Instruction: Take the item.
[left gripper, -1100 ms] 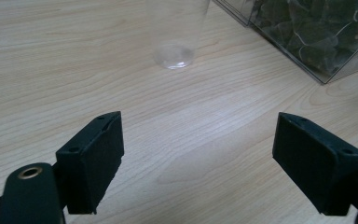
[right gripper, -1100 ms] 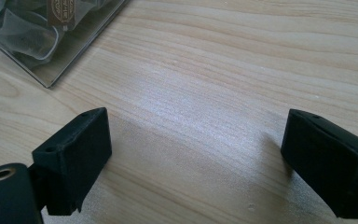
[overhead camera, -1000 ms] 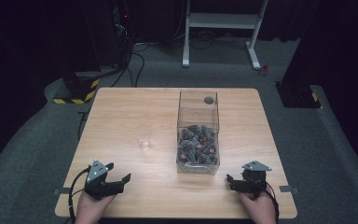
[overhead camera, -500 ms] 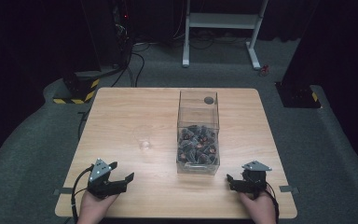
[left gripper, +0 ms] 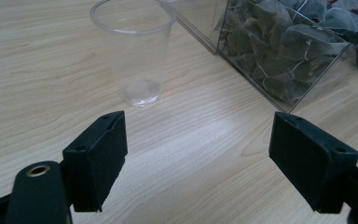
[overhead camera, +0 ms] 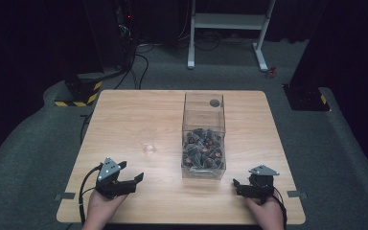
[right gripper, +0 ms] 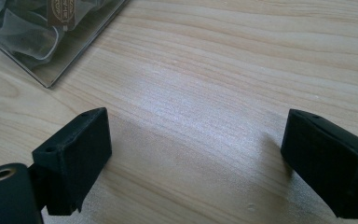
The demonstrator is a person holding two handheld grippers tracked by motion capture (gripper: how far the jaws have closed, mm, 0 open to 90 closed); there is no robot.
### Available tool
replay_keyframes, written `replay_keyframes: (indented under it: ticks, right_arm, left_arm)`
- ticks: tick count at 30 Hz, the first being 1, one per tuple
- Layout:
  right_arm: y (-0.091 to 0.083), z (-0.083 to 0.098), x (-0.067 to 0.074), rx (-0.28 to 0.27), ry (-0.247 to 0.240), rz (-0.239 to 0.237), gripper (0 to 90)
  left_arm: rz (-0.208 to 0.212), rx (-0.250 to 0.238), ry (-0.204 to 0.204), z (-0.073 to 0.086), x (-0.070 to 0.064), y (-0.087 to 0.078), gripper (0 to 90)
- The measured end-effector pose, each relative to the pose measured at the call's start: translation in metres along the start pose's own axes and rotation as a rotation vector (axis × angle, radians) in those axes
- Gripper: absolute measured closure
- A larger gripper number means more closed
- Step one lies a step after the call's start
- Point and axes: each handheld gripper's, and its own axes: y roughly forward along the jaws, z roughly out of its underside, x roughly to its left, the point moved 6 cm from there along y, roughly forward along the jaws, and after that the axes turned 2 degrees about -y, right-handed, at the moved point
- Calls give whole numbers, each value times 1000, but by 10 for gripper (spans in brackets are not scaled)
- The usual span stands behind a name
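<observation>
Nothing is picked up yet; this looks like the very start, with both tools resting near the front edge of the wooden surface (overhead camera: 124, 110). The left gripper (overhead camera: 133, 181) sits at about 7 o'clock on the surface, its jaws spread wide and empty. Seen from the left gripper view, it faces a clear plastic cup (left gripper: 133, 49) standing upright, a little ahead and apart from the jaws. From above, that cup (overhead camera: 146, 141) is just left of centre, near the box but not touching it.

The right gripper (overhead camera: 239, 187) lies at about 5 o'clock, jaws likewise wide, with bare wood between them. Just ahead of it, toward 11 o'clock in its own view, is a corner of the clear box of tea bags (right gripper: 51, 37).

The transparent box (overhead camera: 203, 139) stands right of centre, open-topped and partly filled with pyramid tea bags (left gripper: 279, 51).

I'd judge the next move to be the left gripper advancing on the cup, closing gently so the thin wall does not buckle.

One tea-bag tag (right gripper: 60, 11) carries printing, but it is too blurred to read.
</observation>
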Motion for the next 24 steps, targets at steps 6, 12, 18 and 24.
replay_keyframes:
  ticks: [6, 12, 18, 24]
  right_arm:
    - [0, 0, 0, 0, 0, 0, 83]
    - [0, 0, 0, 0, 1, -1, 83]
    - [0, 0, 0, 0, 0, 0, 83]
    - [0, 0, 0, 0, 0, 0, 83]
  left_arm:
    - [16, -5, 5, -6, -4, 4, 197]
    - [30, -26, 16, -15, -11, 7, 196]
    - [46, -31, 22, -21, -16, 11, 196]
    - [64, -39, 26, -28, -23, 14, 195]
